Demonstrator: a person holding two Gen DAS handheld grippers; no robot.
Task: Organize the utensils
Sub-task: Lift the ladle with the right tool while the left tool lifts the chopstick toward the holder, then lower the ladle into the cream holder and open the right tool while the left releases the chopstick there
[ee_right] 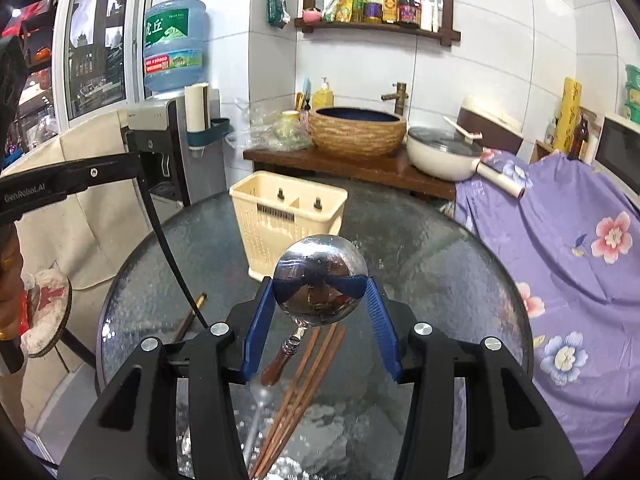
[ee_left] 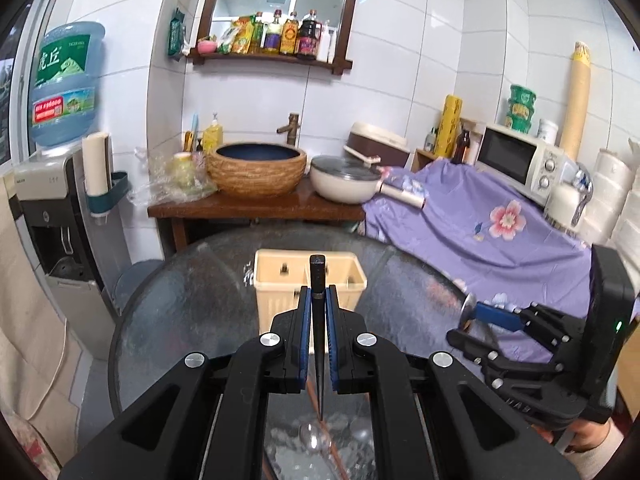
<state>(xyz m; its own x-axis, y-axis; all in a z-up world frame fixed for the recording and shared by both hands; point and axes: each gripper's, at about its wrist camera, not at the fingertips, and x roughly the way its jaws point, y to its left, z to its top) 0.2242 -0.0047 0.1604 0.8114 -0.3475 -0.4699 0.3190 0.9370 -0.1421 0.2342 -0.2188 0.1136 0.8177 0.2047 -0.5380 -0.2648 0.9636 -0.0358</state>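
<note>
A cream utensil holder (ee_left: 310,280) with two compartments stands on the round glass table (ee_left: 192,312); it also shows in the right wrist view (ee_right: 288,220). My left gripper (ee_left: 319,300) is shut on a black chopstick (ee_left: 318,280), held above the table in front of the holder. My right gripper (ee_right: 320,296) is shut on a steel spoon (ee_right: 320,280), bowl up, and shows in the left wrist view (ee_left: 468,312). Below it on the glass lie brown chopsticks (ee_right: 304,380), a brown-handled utensil (ee_right: 280,364) and a grey spoon (ee_right: 256,416). A black chopstick (ee_right: 192,316) lies at left.
Behind the table a wooden counter (ee_right: 360,168) carries a woven basin (ee_right: 356,132) and a white lidded pan (ee_right: 444,152). A purple flowered cloth (ee_right: 560,240) covers things at right. A water dispenser (ee_left: 60,208) stands at left.
</note>
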